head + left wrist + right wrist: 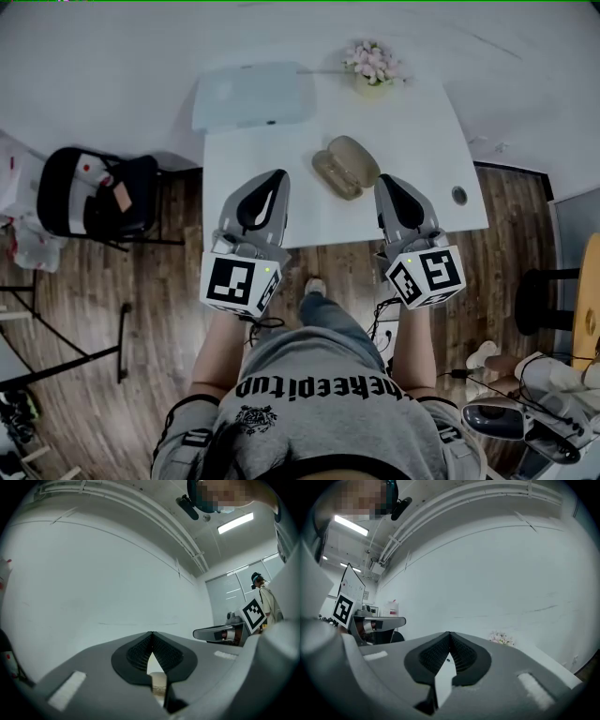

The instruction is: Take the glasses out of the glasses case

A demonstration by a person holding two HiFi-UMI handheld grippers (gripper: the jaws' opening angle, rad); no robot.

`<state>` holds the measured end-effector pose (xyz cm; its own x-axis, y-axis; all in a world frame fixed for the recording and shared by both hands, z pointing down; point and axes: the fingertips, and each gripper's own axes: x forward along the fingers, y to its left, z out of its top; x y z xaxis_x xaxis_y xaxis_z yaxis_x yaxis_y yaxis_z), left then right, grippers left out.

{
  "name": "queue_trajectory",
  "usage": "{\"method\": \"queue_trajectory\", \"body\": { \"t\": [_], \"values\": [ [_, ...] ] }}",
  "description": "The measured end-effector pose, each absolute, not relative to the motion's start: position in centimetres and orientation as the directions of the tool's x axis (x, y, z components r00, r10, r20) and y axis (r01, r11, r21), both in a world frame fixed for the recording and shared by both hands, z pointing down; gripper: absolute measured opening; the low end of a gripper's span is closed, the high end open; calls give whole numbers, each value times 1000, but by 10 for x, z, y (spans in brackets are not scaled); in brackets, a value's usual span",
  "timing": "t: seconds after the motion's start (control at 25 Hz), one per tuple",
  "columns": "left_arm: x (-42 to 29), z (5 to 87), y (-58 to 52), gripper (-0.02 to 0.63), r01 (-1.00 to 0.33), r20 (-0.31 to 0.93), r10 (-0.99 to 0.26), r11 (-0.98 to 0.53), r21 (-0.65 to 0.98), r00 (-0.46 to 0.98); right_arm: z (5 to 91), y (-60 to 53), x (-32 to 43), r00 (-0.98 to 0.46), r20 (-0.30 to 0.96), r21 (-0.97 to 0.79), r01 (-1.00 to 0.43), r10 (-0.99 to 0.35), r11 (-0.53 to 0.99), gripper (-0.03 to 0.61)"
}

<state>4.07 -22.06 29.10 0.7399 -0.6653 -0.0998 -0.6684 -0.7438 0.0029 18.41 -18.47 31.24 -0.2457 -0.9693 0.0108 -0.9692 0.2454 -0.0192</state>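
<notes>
While both grippers are held level over the near edge of the white table (431, 141), the glasses case (345, 166) is seen lying at a slant on the tabletop between their tips. The left gripper (278, 178) is set apart from the case, its jaws pressed together with nothing between them. The right gripper (385, 183) is placed just beside the case's right end, its jaws likewise together and empty. Whether it touches the case cannot be told. Pink flowers (373, 64) and a pale rectangular object (253, 96) are seen at the table's far side.
</notes>
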Motion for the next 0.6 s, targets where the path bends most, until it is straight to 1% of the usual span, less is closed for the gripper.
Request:
{"method": "queue_trajectory", "body": {
  "t": [0.24, 0.48, 0.6],
  "values": [
    [57, 300, -245, 20, -685, -84, -684, -728, 7, 725, 335, -219, 203, -272, 78, -28, -962, -959, 271, 2],
    [64, 310, -263, 20, -712, -66, -711, -702, 21, 700, 368, -245, 212, -308, 191, -40, -951, -932, 306, 2],
    [67, 316, -270, 20, -723, -55, -723, -690, 28, 688, 394, -256, 214, -331, 270, -41, -942, -904, 332, 2]
  ]
}}
